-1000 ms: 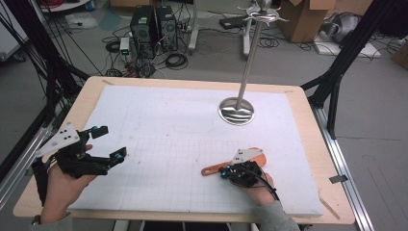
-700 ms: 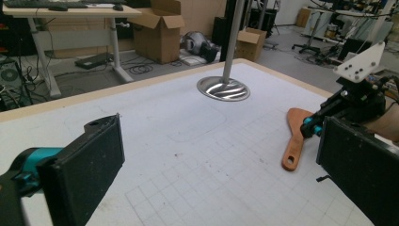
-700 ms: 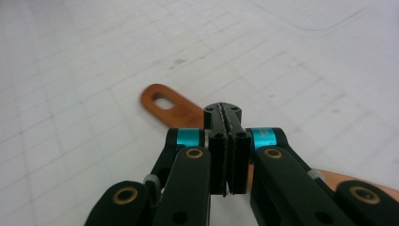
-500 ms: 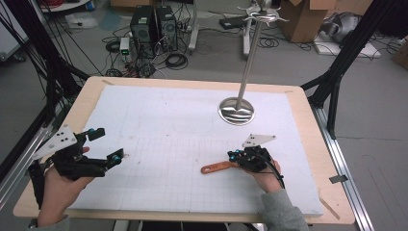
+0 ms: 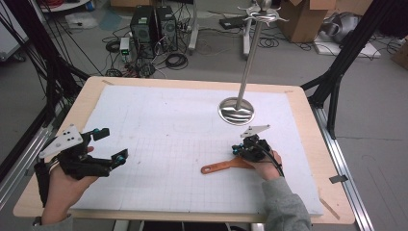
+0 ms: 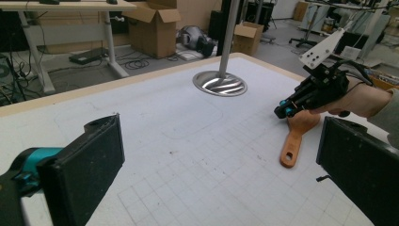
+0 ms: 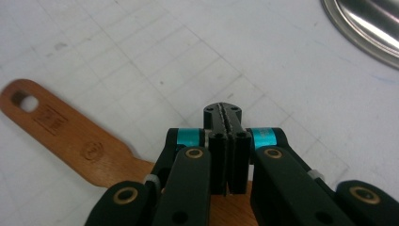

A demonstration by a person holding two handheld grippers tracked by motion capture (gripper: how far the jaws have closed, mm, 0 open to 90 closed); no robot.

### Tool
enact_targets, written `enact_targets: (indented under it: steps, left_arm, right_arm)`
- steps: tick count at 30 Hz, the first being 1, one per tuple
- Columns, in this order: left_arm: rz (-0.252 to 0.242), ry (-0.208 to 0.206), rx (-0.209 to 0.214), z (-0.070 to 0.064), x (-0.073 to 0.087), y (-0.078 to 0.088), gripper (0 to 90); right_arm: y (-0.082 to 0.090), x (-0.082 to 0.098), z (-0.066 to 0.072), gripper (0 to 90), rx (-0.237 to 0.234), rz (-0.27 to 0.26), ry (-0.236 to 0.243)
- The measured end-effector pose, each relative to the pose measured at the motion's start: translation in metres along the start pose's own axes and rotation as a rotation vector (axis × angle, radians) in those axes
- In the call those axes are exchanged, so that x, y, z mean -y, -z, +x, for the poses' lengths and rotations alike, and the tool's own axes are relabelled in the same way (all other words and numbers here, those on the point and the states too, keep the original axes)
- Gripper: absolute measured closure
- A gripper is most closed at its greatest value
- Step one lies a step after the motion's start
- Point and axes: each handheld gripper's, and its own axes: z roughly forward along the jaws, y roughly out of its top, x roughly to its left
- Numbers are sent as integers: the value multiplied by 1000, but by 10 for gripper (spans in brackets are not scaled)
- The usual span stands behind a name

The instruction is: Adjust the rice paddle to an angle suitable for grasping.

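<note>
A brown wooden spatula (image 5: 223,166) lies flat on the white grid mat (image 5: 183,125), its handle with the hole pointing left. My right gripper (image 5: 236,150) hovers over its wide end. In the right gripper view the jaws (image 7: 228,115) are pressed together with nothing between them, and the spatula (image 7: 70,136) lies beneath them. My left gripper (image 5: 111,144) is held at the mat's left side, open and empty. In the left gripper view its pads (image 6: 89,165) stand wide apart, with the spatula (image 6: 294,136) and the right gripper (image 6: 284,110) farther off.
A metal stand with a round shiny base (image 5: 236,110) and a tall pole (image 5: 250,53) rises at the back right of the mat. The wooden table edge (image 5: 308,125) frames the mat. Boxes, cables and computers lie on the floor beyond.
My right gripper has moved away from me, from the near side of the spatula to above its wide end. The spatula and my left gripper have stayed put.
</note>
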Motion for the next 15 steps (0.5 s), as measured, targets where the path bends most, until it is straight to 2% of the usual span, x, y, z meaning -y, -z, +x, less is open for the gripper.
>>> enact_targets:
  steps: [8, 15]
  left_arm:
    - [8, 0, 4, 0, 1, -2, 18]
    - [11, -3, 9, -1, 1, -5, 18]
  right_arm:
    - [2, 4, -3, 894, 13, 27, 2]
    - [12, 16, -4, 894, 12, 22, -13]
